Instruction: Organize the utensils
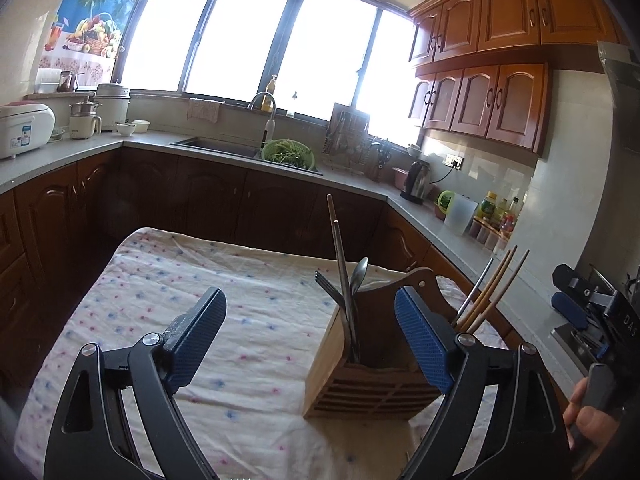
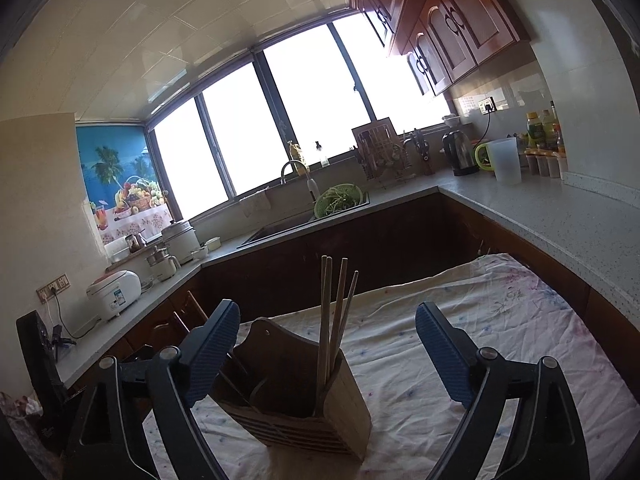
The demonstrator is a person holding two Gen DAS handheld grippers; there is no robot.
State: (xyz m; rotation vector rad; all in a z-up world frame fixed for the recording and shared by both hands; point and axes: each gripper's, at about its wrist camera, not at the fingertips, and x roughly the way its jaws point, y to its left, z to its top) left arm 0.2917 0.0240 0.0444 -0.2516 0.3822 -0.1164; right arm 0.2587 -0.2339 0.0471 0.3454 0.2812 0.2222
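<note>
Both the left gripper (image 1: 310, 338) and right gripper (image 2: 328, 356) stood wide, empty. The slatted wooden utensil holder (image 1: 376, 360) sat on the floral tablecloth (image 1: 160, 280), chopsticks (image 2: 332, 312), fork and spoon inside. Sorting looked finished; withdrawing seemed next.

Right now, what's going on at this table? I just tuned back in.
A person is sorting utensils with a handheld gripper in each hand. Both the left gripper and the right gripper are open and hold nothing. Between them, a wooden utensil holder stands on the floral tablecloth. A fork, a spoon and one long utensil sit in one compartment; the chopsticks stand in the other. No loose utensils show on the cloth.
</note>
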